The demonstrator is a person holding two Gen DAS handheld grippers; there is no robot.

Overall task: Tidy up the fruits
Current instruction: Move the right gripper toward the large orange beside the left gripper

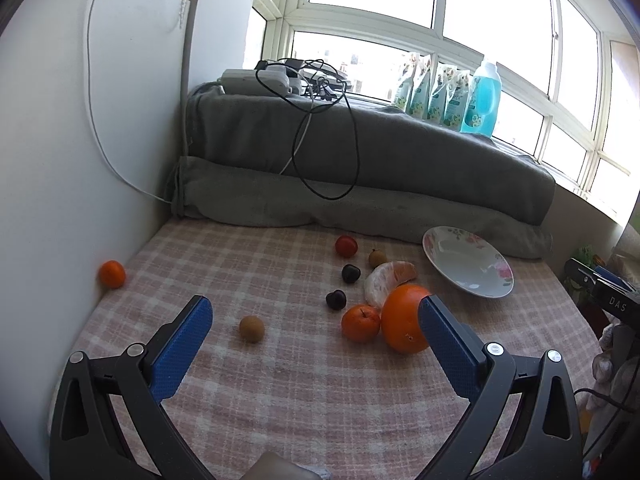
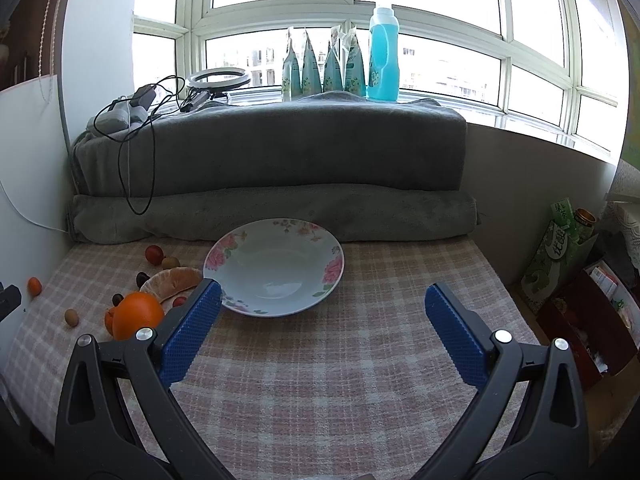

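Fruits lie loose on the checked cloth (image 2: 340,380) covering the counter, and none sits in the flowered plate (image 2: 334,270) yet, so we judge the sorting has barely begun. Nearest us, the left gripper (image 1: 316,320) holds its blue fingers (image 1: 182,350) spread wide with nothing between them; the right gripper (image 2: 324,308) is likewise spread and empty, hovering just short of the plate.

For a first pick we favour the small brown fruit (image 1: 252,329), which lies apart from its neighbours and straight ahead of the left gripper. We should centre it between the pads and close gently, since it is round and will likely roll. Beyond it, the big orange (image 1: 404,318) touches the tangerine (image 1: 360,323), so we would approach that from the free side. Farther on lie two dark plums (image 1: 336,300), the peeled citrus half (image 1: 386,280) and a red fruit (image 1: 346,246). The lone mandarin (image 1: 112,274) by the wall can wait.
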